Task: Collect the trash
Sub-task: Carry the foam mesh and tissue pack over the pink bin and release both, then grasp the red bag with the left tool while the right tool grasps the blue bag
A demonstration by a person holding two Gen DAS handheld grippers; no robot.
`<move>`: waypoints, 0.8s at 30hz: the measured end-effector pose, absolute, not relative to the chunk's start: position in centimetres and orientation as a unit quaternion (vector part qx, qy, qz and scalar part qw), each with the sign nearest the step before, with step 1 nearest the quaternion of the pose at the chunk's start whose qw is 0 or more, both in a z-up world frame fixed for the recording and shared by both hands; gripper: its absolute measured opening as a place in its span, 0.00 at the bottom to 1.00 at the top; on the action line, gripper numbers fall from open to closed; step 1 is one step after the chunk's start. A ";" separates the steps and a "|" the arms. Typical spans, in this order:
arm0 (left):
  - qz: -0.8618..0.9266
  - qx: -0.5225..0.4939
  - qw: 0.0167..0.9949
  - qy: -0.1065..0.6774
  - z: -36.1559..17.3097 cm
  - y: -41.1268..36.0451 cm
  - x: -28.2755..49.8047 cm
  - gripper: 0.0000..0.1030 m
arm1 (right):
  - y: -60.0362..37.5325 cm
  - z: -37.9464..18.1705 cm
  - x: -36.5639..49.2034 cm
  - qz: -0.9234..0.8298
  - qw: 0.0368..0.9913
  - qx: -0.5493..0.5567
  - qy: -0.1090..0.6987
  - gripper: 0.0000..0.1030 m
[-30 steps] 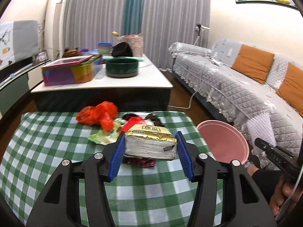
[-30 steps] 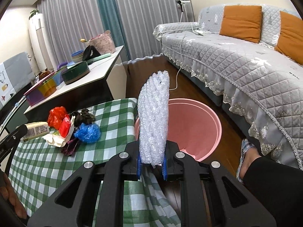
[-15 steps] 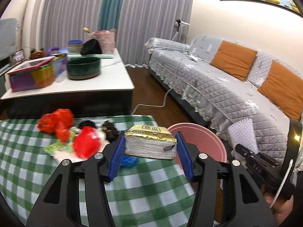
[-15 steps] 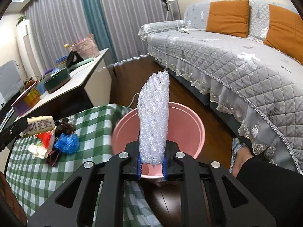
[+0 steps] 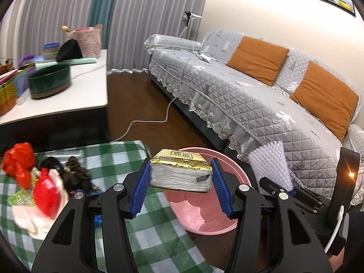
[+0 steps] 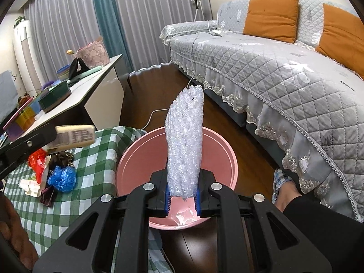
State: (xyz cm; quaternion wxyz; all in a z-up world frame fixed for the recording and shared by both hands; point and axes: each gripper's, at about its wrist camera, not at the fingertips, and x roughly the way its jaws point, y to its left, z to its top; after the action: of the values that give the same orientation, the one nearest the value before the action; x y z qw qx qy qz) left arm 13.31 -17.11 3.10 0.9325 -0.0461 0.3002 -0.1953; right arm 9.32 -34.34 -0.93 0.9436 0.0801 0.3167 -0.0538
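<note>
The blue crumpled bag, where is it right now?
In the right wrist view the blue crumpled bag lies at the left, on the green checked tablecloth near its edge, just left of the pink bin and beside the dark wrappers.

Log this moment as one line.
left gripper: holds tissue pack | right gripper: holds bubble wrap | pink bin: below

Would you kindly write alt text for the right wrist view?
The right gripper holds a roll of bubble wrap upright over a pink bin. Left lies a green checked table with trash; right, a grey sofa.
</note>
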 end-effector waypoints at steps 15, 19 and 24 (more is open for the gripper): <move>-0.220 -0.039 0.919 0.324 1.2 -18.8 16.2 0.66 | -34.7 -1.3 11.0 -0.073 0.943 0.059 0.318 0.55; -0.215 -0.045 0.920 0.326 1.5 -18.1 15.8 0.66 | -34.8 -1.5 11.1 -0.081 0.940 0.063 0.325 0.55; -0.197 -0.047 0.926 0.318 2.5 -16.5 14.3 0.66 | -34.2 -0.5 10.6 -0.075 0.943 0.070 0.316 0.55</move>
State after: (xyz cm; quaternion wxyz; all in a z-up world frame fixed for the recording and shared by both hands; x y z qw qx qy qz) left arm 14.34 -16.52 2.50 0.9262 -0.0467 0.3183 -0.1968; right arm 10.55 -34.21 -0.53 0.9432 0.0704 0.3158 -0.0752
